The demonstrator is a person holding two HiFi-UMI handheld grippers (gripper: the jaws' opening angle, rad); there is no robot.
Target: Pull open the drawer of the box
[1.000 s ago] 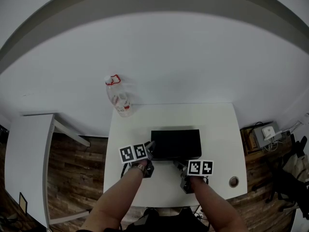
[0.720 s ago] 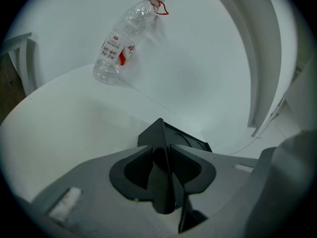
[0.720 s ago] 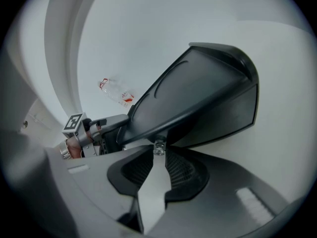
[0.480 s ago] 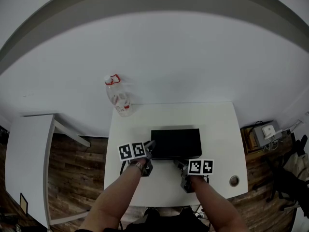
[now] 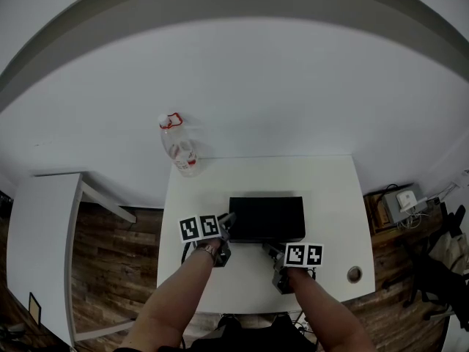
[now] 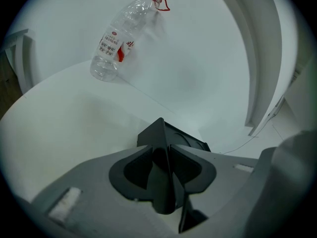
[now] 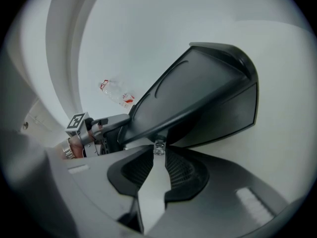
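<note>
A low black box (image 5: pixel 266 218) lies in the middle of the white table (image 5: pixel 330 189). My left gripper (image 5: pixel 226 228) is at the box's front left corner. In the left gripper view that corner (image 6: pixel 159 133) sits pinched between its jaws. My right gripper (image 5: pixel 273 250) is at the box's front face. In the right gripper view its jaws close in on the small clear drawer knob (image 7: pixel 158 147) under the box's overhanging lid (image 7: pixel 198 98). The drawer front looks flush with the box. The left gripper (image 7: pixel 99 128) shows beyond the box.
A clear plastic bottle (image 5: pixel 179 149) with a red label stands at the table's far left corner, also in the left gripper view as the bottle (image 6: pixel 119 41). A round hole (image 5: pixel 355 274) is in the table's near right corner. A second white table (image 5: pixel 44 226) stands at left.
The left gripper has shifted very slightly to the left. The box and the right gripper stay where they were.
</note>
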